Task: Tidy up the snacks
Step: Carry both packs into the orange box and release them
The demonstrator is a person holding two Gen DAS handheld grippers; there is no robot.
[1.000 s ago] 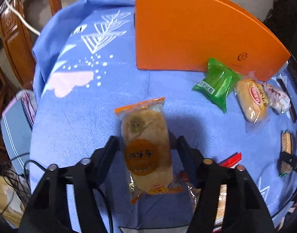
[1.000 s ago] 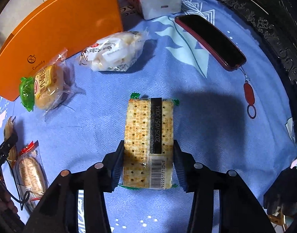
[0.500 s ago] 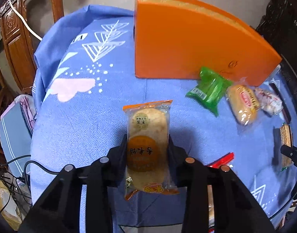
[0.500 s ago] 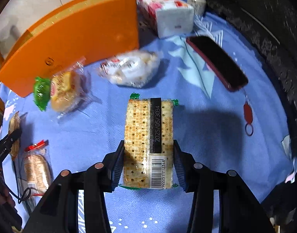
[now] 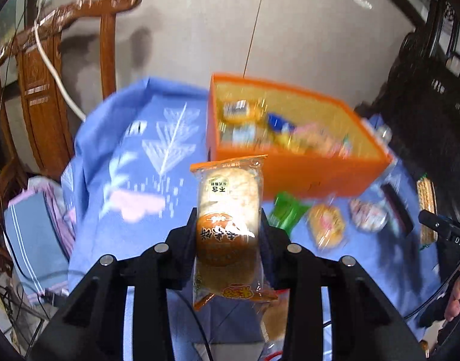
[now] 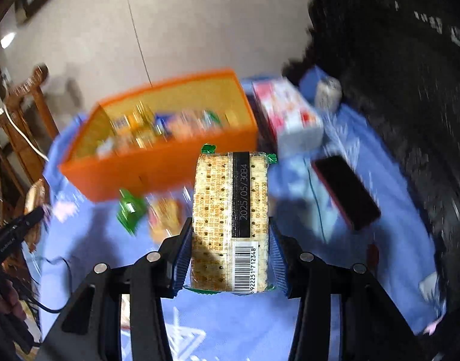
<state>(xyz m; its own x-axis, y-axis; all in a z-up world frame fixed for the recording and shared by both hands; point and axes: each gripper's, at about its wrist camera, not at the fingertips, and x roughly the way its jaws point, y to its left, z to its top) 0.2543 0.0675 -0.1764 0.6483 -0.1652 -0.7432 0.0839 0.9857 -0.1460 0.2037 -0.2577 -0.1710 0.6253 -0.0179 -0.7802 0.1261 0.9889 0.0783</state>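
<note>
- Above the blue tablecloth (image 5: 103, 234), we carry both grippers clear of the surface; the background smears with blur
- In the left wrist view, our left gripper (image 5: 228, 234) is clamped on a round pastry packet (image 5: 228, 228) in clear wrap with orange ends; its jaws have just been closing and the packet sits between them, pressed on both sides, its upper end sticking out past the fingertips
- In the right wrist view, our right gripper (image 6: 230, 240) grips a cracker packet (image 6: 230, 219) by its long edges, barcode end nearest the camera; the pads press both sides
- Ahead of both sits the orange box (image 5: 305, 174), open on top, blurred snack packets inside it
- On the cloth in front of the box we see a green packet (image 5: 287, 210), then a yellow bun packet (image 5: 326, 222) beside it, then a pale wrapped snack (image 5: 368, 215)
- To the right of the box lie a white tissue pack (image 6: 290, 117) and a dark phone (image 6: 346, 192), flat on the cloth
- A wooden chair (image 5: 46, 69) stands behind the table's left corner
</note>
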